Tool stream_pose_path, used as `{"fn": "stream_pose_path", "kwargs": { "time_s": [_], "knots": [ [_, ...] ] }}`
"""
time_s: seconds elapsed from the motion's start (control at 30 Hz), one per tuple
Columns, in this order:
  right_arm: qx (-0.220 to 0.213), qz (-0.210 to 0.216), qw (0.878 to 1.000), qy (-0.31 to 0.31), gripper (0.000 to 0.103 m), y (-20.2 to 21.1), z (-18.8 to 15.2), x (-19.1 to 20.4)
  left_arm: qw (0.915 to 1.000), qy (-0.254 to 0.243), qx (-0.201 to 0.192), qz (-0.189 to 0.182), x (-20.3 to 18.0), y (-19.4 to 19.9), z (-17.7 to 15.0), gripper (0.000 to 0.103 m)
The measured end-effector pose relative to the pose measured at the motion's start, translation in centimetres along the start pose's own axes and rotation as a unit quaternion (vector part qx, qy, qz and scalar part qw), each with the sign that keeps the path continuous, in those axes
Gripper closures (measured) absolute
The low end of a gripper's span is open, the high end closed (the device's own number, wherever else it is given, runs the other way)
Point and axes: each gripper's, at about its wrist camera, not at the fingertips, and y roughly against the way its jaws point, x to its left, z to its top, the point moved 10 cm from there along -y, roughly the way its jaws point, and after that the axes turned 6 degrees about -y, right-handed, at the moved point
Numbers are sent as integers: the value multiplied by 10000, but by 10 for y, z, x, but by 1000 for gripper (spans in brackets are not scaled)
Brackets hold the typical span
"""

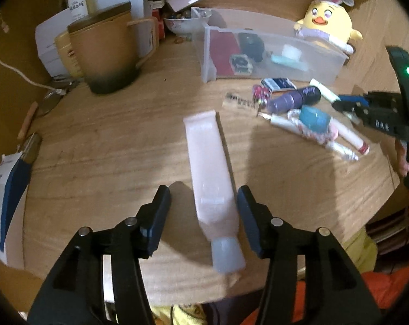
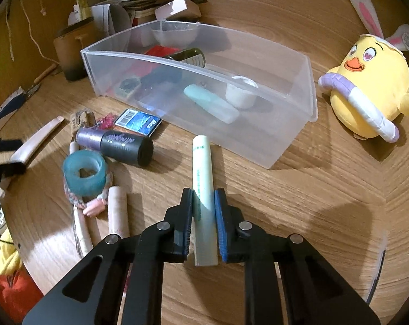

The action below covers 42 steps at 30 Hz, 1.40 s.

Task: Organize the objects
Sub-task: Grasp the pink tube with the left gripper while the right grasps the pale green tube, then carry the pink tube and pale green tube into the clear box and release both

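A pale pink tube (image 1: 210,173) with a clear cap lies on the wooden table, between the fingers of my left gripper (image 1: 203,197), which is open around it without touching. My right gripper (image 2: 203,203) is shut on a pale green tube (image 2: 203,178), just in front of the clear plastic bin (image 2: 299,124). The right gripper also shows at the right of the left wrist view (image 1: 340,105), and the bin (image 1: 329,70) beyond it. Inside the bin lie a mint tube (image 2: 210,103), a white cup (image 2: 241,92) and a dark bottle (image 2: 188,57).
Loose items lie left of the bin: a purple-black bottle (image 2: 115,143), a teal tape roll (image 2: 85,173), a blue box (image 2: 138,122), and pale sticks (image 2: 117,211). A yellow plush chick (image 2: 367,89) sits right. A brown mug (image 1: 104,51) and clutter stand at the back left.
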Motion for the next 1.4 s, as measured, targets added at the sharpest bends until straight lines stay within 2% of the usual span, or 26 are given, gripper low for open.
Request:
{"fn": "stream_pose_path", "kwargs": {
  "time_s": [0.1, 0.17, 0.23, 0.27, 0.4, 0.6, 1.0, 1.2, 1.4],
  "knots": [
    [-69, 2, 10000, -72, 88, 0, 1, 0, 10000, 3, -35, 71, -2, 6, -8, 51],
    [-121, -9, 9998, -128, 88, -1, 2, -1, 9999, 9, -111, 100, -4, 8, -10, 59],
    [-162, -41, 9997, -176, 88, -1, 1, 0, 9997, -41, -186, 124, -8, 9, -9, 80],
    [-187, -65, 9996, -208, 89, 0, 1, 0, 9997, -47, -208, 128, -10, 9, -8, 82],
    [-262, -83, 9991, -316, 89, 4, -3, -1, 9989, -4, -317, 337, -8, 8, -3, 82],
    [-472, -49, 9967, -656, 89, 23, -12, -12, 9958, 201, -720, 519, 4, 27, 10, 82],
    [-1214, 144, 9871, -1037, 89, 80, 7, -19, 9851, 431, -1640, 299, 3, 69, 65, 82],
    [-1651, 212, 9797, -1117, 89, 110, 28, -20, 9795, 312, -1975, 225, -2, 83, 99, 82],
    [-1935, 220, 9732, -1220, 89, 122, 55, -21, 9747, 192, -2216, 241, -4, 84, 133, 82]
  ]
}}
